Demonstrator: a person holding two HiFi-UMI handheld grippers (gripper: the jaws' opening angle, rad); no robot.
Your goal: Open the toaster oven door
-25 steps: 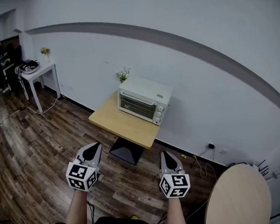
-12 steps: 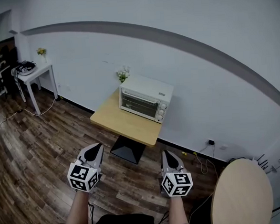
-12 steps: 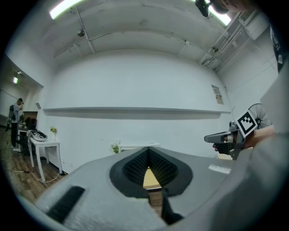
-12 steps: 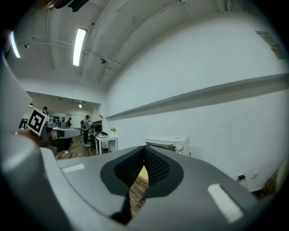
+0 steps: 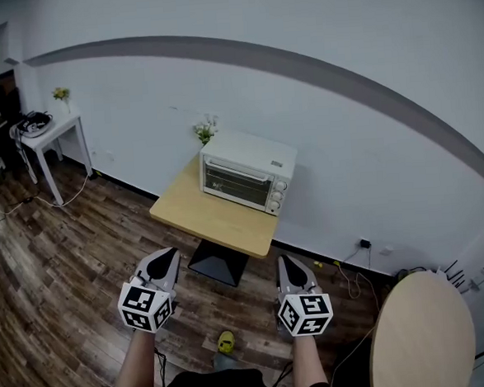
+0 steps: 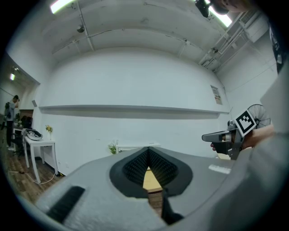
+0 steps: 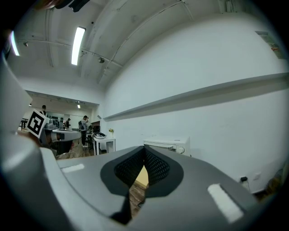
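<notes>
A foot (image 5: 226, 342) has stepped toward the table (image 5: 215, 223), but the left gripper (image 5: 169, 253) and right gripper (image 5: 283, 262), jaws together and empty, hang well short of the toaster oven (image 5: 245, 184).

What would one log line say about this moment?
toaster oven: closed, untouched, on wooden table | left tongs: shut, empty | right tongs: shut, empty | both: well short of oven

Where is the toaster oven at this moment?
In the head view the toaster oven stands mid-frame on the far end of the wooden table, against the white wall, with a small flowering plant beside its left rear corner.
</notes>
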